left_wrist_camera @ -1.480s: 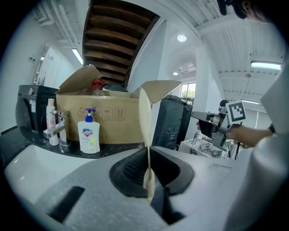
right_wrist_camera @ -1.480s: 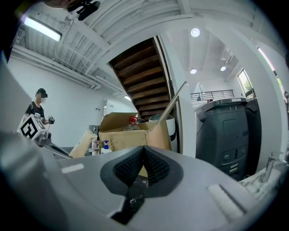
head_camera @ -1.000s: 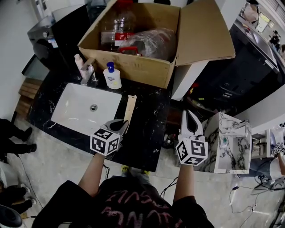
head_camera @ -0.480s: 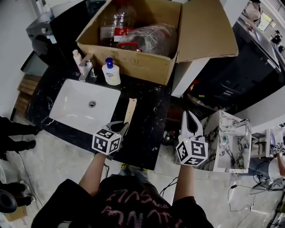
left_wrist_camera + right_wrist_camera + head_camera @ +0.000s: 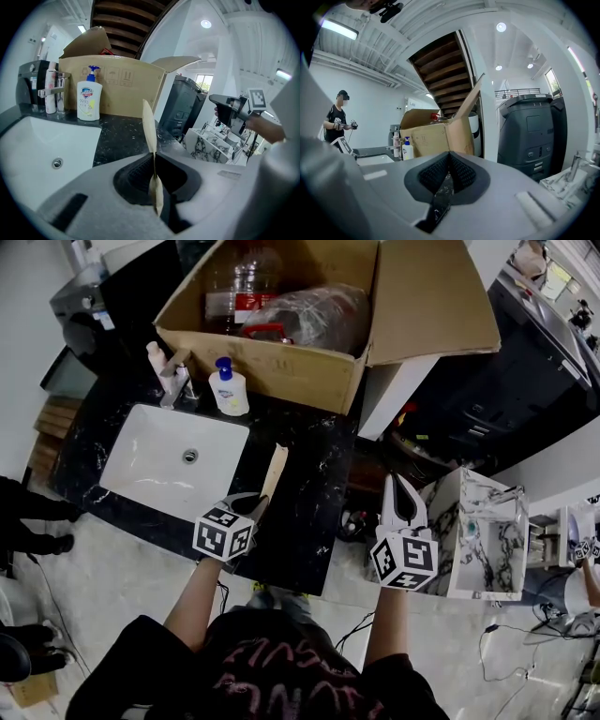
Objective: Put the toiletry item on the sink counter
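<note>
Black veined sink counter across the left half of the head view, running from the person's arms up to the back wall. On its far edge, a big open cardboard box, flaps up, packed with clear plastic bottles and a bag. Sunk into the counter at left, a white rectangular basin with a round drain. Off to the right, beyond the counter's edge, a white marbled open-fronted unit. Left gripper low over the counter's near part, just right of the basin, jaws pressed onto a flat beige toiletry item. Right gripper held clear of the counter between its edge and the marbled unit, jaws closed together with nothing between them. Toiletry item thin and strip-like, pinched at its near end, standing on edge and reaching out over the dark stone toward the box; contact with the counter not discernible. Behind the basin, a white pump bottle of soap with a blue top, upright just in front of the box. Beside it to the left, a chrome faucet, then a small pale bottle.
</note>
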`<control>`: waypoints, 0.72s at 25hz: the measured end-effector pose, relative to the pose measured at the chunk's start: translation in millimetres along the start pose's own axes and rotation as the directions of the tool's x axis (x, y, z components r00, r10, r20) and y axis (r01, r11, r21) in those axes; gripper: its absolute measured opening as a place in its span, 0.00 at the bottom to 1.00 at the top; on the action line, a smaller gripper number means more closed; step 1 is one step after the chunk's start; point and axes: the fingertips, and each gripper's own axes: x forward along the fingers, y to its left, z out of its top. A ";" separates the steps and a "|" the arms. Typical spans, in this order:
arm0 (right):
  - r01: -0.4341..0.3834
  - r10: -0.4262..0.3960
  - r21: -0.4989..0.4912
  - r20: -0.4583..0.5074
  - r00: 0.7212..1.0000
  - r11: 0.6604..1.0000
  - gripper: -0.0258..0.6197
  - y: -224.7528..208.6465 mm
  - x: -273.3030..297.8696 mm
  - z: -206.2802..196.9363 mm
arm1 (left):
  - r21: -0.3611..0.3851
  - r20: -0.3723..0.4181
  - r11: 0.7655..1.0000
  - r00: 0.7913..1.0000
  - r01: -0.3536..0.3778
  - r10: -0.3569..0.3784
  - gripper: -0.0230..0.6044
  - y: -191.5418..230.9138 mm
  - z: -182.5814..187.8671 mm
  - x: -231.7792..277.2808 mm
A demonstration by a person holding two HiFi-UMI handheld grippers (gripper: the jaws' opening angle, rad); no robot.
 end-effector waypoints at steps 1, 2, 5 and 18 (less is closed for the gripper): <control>0.001 -0.001 0.000 -0.001 1.000 1.000 0.06 -0.8 -0.2 -0.1 | 0.004 -0.007 1.000 1.000 -0.002 0.002 0.07 0.8 -0.9 1.5; 0.003 -0.003 0.000 -0.003 1.000 1.000 0.06 -1.6 -0.2 -0.4 | 0.007 -0.015 1.000 1.000 -0.006 0.006 0.07 2.1 -1.8 2.9; 0.008 -0.008 0.000 -0.009 1.000 1.000 0.06 -3.9 -0.3 -2.6 | 0.010 -0.030 1.000 0.999 -0.013 0.014 0.07 5.1 -5.1 6.9; 0.004 -0.004 0.008 -0.017 1.000 1.000 0.06 -11.6 4.1 -7.2 | 0.016 -0.068 0.999 0.997 -0.040 0.041 0.08 10.9 -12.2 17.2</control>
